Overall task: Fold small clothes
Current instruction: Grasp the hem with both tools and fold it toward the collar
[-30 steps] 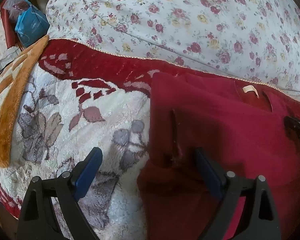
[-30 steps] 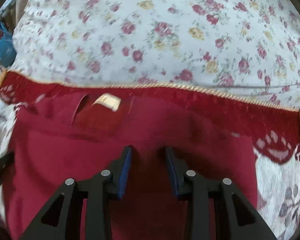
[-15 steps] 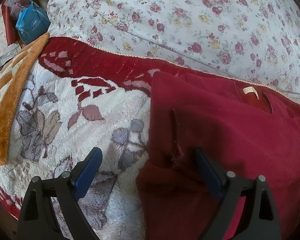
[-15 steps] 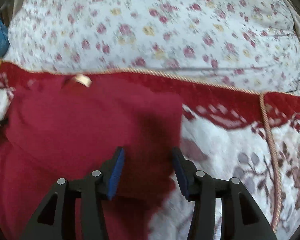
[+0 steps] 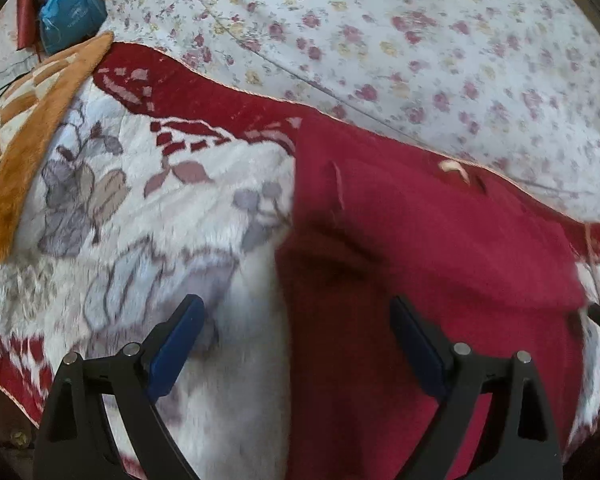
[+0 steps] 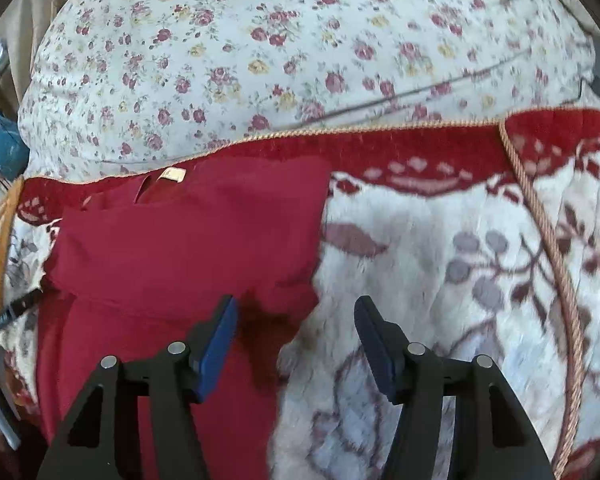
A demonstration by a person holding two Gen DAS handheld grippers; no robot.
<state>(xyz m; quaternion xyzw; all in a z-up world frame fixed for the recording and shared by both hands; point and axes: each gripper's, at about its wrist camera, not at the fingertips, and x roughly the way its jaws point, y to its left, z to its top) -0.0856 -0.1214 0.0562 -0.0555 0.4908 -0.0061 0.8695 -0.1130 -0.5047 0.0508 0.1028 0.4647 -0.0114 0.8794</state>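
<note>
The left hand-held gripper [image 5: 296, 344] stands wide and empty over the left edge of the red garment [image 5: 420, 248]; the right hand-held gripper [image 6: 296, 336], jaws just opened to a middling gap, pinches nothing above the right edge. The garment lies flat on the plush floral blanket [image 6: 440, 264], its neck label [image 6: 172, 175] toward the flowered quilt [image 6: 280, 48]. Its sides look already turned in, so probably a crosswise fold remains. The lower hem is cut off from view, and the left view is blurred

A floral quilt [image 6: 300, 40] lies beyond the red-bordered plush blanket [image 5: 160, 220].
</note>
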